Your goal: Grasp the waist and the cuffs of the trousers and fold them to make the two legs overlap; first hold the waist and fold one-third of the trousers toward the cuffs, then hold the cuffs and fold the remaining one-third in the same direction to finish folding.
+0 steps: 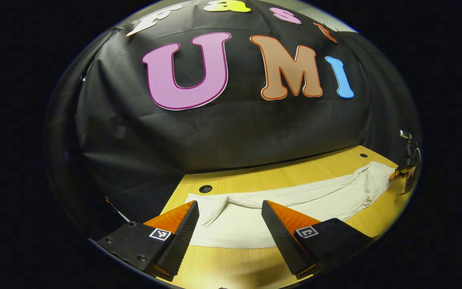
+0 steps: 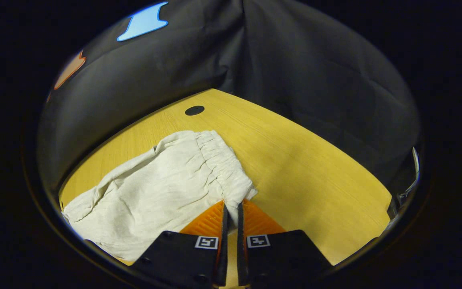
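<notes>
The cream trousers (image 1: 295, 200) lie stretched flat along the wooden table (image 2: 315, 168). The right gripper (image 2: 231, 208) has its fingers clenched on the elastic waistband (image 2: 223, 164) corner. The left gripper (image 1: 230, 208) hovers over the cuffs (image 1: 211, 206), fingers spread wide, grasping nothing.

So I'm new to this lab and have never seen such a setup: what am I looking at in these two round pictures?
Each picture comes from a camera riding on a hand-held two-finger gripper, looking forward along its fingers. A person holds one in each hand.

In the left gripper view, the left gripper is open, its fingers apart over one end of pale trousers that lie stretched along a wooden table. The other gripper shows far off at the trousers' other end.

In the right gripper view, the right gripper is closed on the corner of the gathered waistband, pinching the cloth.
</notes>
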